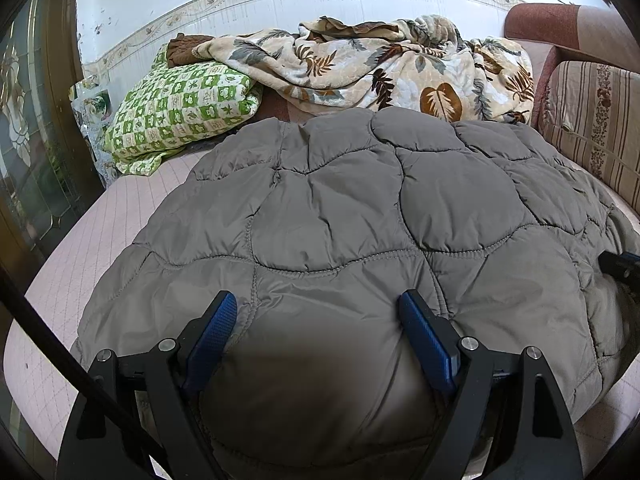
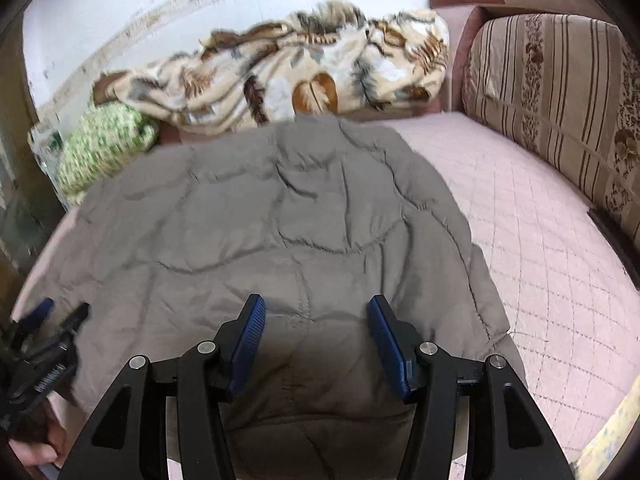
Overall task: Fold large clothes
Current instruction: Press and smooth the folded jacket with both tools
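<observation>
Plainly spread on the pink bed cover: gray quilted jacket. Left gripper and right gripper both released, gripping nothing. Possibly slippery fabric; shallow pinch risks dropped, bunched fold.

One grey quilted jacket lies spread on one pink quilted bed cover. Two grippers are in sight: the left gripper and the right gripper, each with two blue-padded fingers, which makes four pads in all (the left one also shows small at the edge of the right wrist view). Behind the jacket there is one leaf-patterned blanket, bunched up, and one green-and-white checked pillow. One striped cushion with floral bands stands at the side. One tiled wall carries one flowered border strip. One person's hand shows partly at a corner.
</observation>
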Demonstrator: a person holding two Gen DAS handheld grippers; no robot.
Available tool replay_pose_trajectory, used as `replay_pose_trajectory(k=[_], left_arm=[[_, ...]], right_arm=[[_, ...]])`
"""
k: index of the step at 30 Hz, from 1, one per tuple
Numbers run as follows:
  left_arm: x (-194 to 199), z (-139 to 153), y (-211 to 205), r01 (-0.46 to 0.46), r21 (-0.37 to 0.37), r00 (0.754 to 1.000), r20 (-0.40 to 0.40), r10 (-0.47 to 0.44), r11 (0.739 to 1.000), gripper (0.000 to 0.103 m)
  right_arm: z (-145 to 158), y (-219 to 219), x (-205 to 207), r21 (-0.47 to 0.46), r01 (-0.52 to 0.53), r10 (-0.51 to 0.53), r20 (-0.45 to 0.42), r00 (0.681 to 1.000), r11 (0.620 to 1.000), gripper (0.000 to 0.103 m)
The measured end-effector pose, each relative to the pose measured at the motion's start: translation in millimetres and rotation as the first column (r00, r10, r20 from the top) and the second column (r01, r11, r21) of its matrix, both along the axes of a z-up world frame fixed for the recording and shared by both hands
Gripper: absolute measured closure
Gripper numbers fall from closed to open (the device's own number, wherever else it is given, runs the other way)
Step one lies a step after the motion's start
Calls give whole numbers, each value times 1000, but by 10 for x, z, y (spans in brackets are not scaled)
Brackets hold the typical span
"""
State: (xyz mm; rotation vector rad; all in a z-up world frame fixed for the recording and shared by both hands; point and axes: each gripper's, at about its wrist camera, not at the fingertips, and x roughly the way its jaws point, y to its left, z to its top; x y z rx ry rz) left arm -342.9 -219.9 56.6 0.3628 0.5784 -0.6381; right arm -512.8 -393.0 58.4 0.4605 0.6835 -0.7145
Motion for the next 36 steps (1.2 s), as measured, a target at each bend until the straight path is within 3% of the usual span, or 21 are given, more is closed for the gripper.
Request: replay_pose_trajectory(k=[4, 13, 21, 24, 27, 32, 36], left_arm=[[2, 4, 6, 0, -2, 1000, -4, 0, 1000, 20], [-4, 11, -2, -2, 1, 1000, -9, 2, 1000, 20], [-23, 14, -20, -3, 2, 1000, -9, 3, 1000, 20], [-16, 16, -12, -3, 2, 1000, -10, 3, 1000, 20], [-18, 15, -12, -2, 3, 1000, -9, 2, 1000, 20], [-15, 22, -5, -1, -2, 1000, -13, 1, 1000, 20], [-18, 64, 104, -4, -43, 999, -39, 3, 999, 20]], right_arm=[[-37, 71, 91, -52, -10, 7, -58, 998, 999, 42], [44, 79, -6, -49, -12, 11, -29, 1000, 999, 42], [187, 32, -255, -108, 100, -102, -16, 995, 989, 42], [106, -45, -301, -86, 132, -138, -61, 989, 987, 41], [-7, -97, -272, -54, 122, -127, -113, 985, 991, 33], [-21, -122, -291, -25, 127, -129, -105, 986, 992, 32], [82, -69, -344, -64, 130, -135, -79, 988, 989, 32]])
